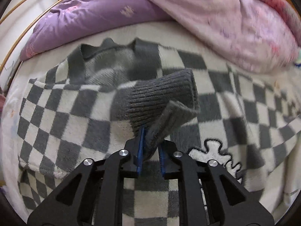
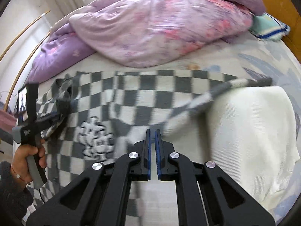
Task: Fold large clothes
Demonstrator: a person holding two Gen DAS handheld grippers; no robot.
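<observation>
Lying spread across the bed (image 2: 216, 60), the checkered sweater (image 1: 62, 116) has its collar toward the purple quilt (image 1: 94, 13). The left tongs (image 1: 150, 148) pinch its grey ribbed cuff (image 1: 161, 101), lifted over the body. The right tongs (image 2: 152, 150) sit nearly closed, seemingly holding nothing, though motion blur clouds this. A white folded garment (image 2: 250, 135) lies beside the sweater's right sleeve.

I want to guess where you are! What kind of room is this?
Probably a bedroom: a grey-and-white checkered knit sweater lies on a pale bed sheet, beside a rumpled pink floral quilt and a purple pillow.
</observation>
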